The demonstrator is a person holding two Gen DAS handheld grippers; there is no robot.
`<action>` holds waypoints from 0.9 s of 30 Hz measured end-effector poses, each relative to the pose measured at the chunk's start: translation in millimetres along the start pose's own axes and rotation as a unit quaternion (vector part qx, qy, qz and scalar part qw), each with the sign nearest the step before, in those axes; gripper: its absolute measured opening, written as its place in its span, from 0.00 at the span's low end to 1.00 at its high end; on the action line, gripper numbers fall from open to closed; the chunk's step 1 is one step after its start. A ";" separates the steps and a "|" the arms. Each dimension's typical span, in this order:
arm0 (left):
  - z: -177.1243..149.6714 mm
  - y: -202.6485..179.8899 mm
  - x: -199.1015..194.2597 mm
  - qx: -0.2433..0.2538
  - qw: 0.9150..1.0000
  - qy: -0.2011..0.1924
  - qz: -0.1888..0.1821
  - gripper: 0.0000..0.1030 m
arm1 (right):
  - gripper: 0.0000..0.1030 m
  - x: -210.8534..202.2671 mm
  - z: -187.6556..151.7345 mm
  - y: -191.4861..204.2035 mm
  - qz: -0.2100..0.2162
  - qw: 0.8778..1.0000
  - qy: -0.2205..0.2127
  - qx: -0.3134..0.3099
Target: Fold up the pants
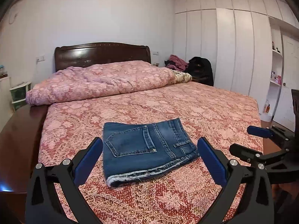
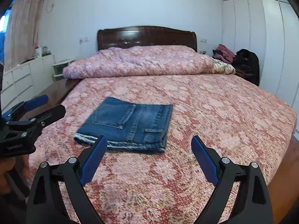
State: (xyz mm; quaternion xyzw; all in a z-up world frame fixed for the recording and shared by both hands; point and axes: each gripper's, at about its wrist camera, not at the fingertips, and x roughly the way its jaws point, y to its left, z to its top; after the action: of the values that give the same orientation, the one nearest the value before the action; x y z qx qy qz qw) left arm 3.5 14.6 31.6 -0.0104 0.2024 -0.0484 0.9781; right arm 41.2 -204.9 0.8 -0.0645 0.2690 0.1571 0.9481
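The blue denim pants [image 1: 147,149] lie folded into a compact rectangle on the pink patterned bedspread [image 1: 214,112], back pocket up, frayed hems toward me. They also show in the right wrist view [image 2: 129,123]. My left gripper [image 1: 149,145] is open and empty, held just in front of the pants, fingers apart on either side. It appears at the left of the right wrist view [image 2: 48,104]. My right gripper [image 2: 149,143] is open and empty, held above the bedspread just short of the pants' near edge. It shows at the right of the left wrist view [image 1: 248,140].
A rolled pink duvet [image 1: 101,80] lies across the head of the bed below the dark wooden headboard [image 1: 102,53]. Clothes and a black bag [image 1: 201,71] sit at the far right corner. White wardrobes [image 1: 233,46] line the right wall. White drawers [image 2: 20,80] stand on the left.
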 end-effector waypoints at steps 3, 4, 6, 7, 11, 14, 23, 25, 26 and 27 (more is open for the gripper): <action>-4.7 -3.9 5.2 0.011 1.000 0.012 -0.004 0.98 | 0.88 -1.0 0.1 -1.9 0.003 1.000 0.003 0.007; -6.5 -5.2 5.1 0.018 1.000 0.011 -0.001 0.98 | 0.88 -2.0 0.5 -1.3 0.004 1.000 0.001 0.007; -8.9 -5.8 5.5 0.024 1.000 0.014 -0.003 0.98 | 0.88 -3.5 1.2 0.4 0.008 1.000 -0.003 0.005; -9.0 -5.5 4.9 0.025 1.000 0.015 0.000 0.98 | 0.88 -3.8 1.5 2.1 0.009 1.000 -0.002 0.002; -9.7 -2.3 4.7 0.019 1.000 0.016 -0.001 0.98 | 0.88 -3.8 0.7 7.2 0.010 1.000 -0.002 -0.010; -8.8 -2.9 5.9 0.020 1.000 0.016 -0.005 0.98 | 0.88 -5.9 1.2 8.2 0.008 1.000 -0.004 -0.010; -8.5 -9.9 5.8 0.032 0.999 0.018 -0.013 0.98 | 0.88 -4.4 1.4 5.6 0.006 1.000 -0.001 -0.006; -8.8 -9.9 6.7 0.031 0.999 0.020 -0.013 0.98 | 0.88 -3.7 0.7 4.4 0.007 1.000 0.001 -0.004; -8.8 -9.7 6.9 0.031 0.999 0.021 -0.013 0.98 | 0.88 -3.1 0.3 4.1 0.008 1.000 0.002 -0.003; -9.1 -9.5 6.6 0.030 0.999 0.020 -0.011 0.98 | 0.88 -2.6 0.3 3.9 0.008 1.000 0.003 -0.002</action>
State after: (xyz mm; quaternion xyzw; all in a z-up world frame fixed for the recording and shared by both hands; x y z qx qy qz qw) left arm 5.1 4.5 21.0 0.0178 0.2207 -0.0659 0.9730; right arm 38.0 -201.8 2.3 -0.0649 0.2719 0.1646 0.9459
